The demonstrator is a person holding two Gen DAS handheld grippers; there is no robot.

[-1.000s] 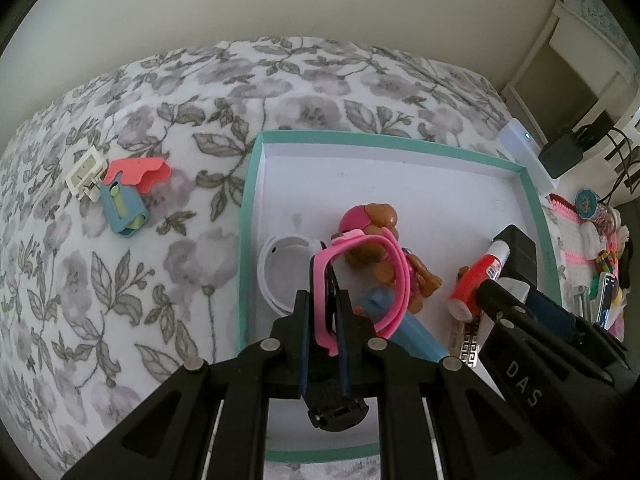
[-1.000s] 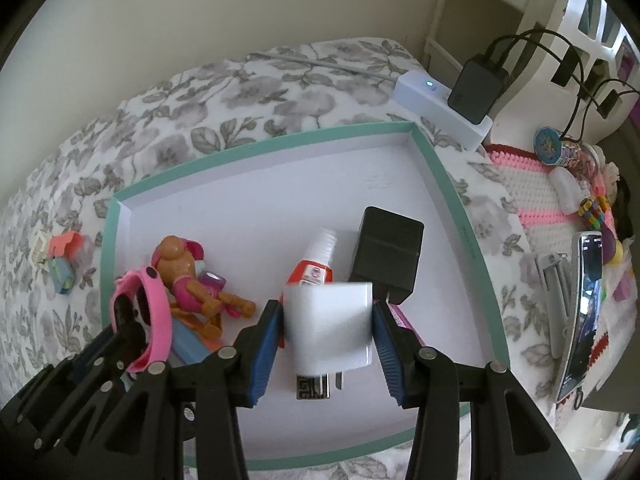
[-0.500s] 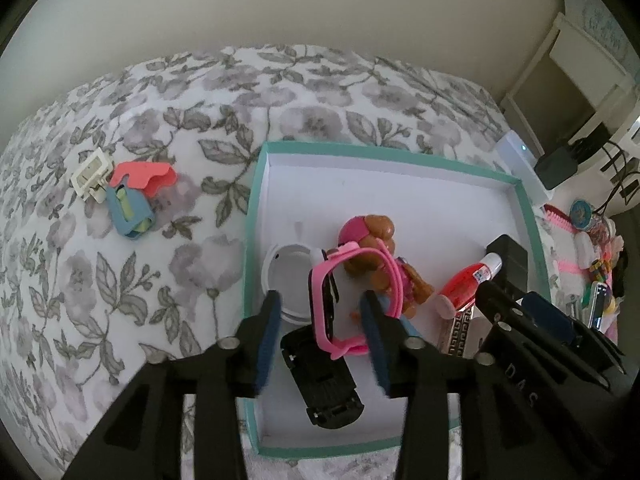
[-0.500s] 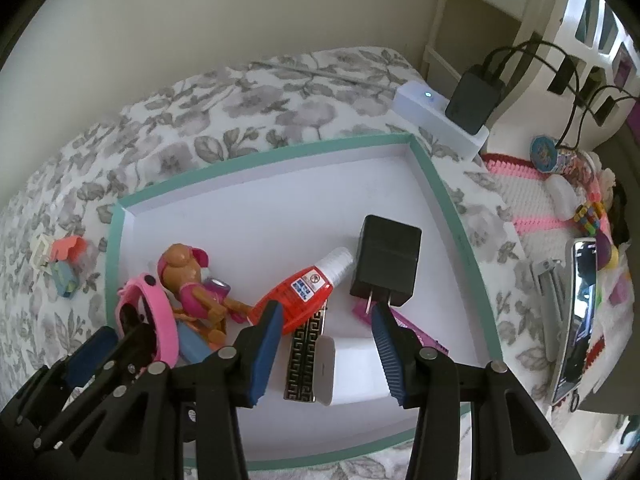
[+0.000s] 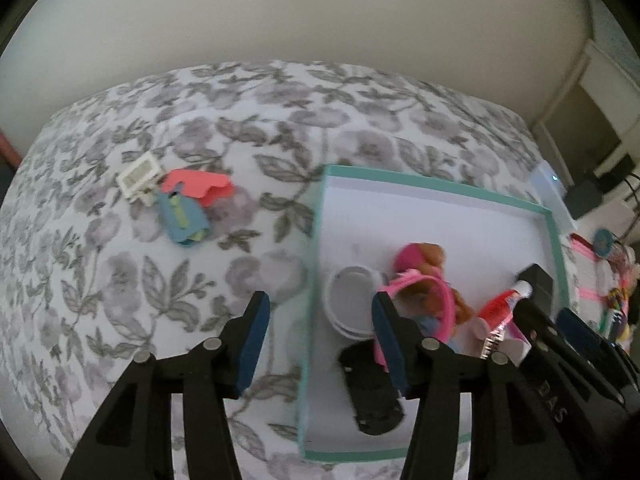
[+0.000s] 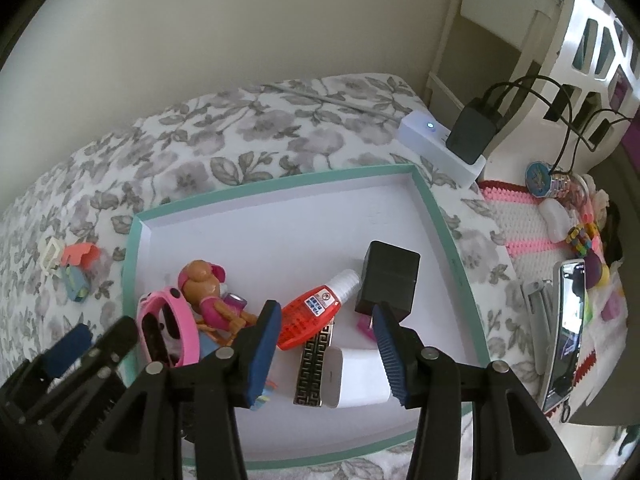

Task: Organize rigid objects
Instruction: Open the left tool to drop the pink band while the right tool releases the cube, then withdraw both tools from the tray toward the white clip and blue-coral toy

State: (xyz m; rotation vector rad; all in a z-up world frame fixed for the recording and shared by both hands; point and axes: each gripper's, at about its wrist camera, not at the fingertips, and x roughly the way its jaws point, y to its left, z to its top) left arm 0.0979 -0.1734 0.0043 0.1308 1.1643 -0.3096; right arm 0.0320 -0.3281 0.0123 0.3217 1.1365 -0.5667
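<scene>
A teal-rimmed white tray (image 6: pixel 448 236) lies on the flowered bed. In it are a pink watch (image 6: pixel 176 328), a toy pup figure (image 6: pixel 204 284), a red bottle (image 6: pixel 312 312), a black charger cube (image 6: pixel 390 280), a white charger (image 6: pixel 356 376), a patterned bar (image 6: pixel 314 364), a white lid (image 5: pixel 352 300) and a black object (image 5: pixel 372 392). My right gripper (image 6: pixel 326 354) is open and empty above the white charger. My left gripper (image 5: pixel 320 344) is open and empty, over the tray's left rim (image 5: pixel 312 280). On the bedspread lie a coral piece (image 5: pixel 200 188), a blue piece (image 5: pixel 180 216) and a white clip (image 5: pixel 138 176).
A white power strip (image 6: pixel 436 144) with a black adapter (image 6: pixel 474 132) sits beyond the tray's far right corner. A pink crocheted mat (image 6: pixel 528 224) with small trinkets and a phone (image 6: pixel 568 328) lies to the right. A wall runs behind the bed.
My left gripper has opened, let go of the pink watch into the tray and moved left. My right gripper has opened, dropped the white charger into the tray and risen.
</scene>
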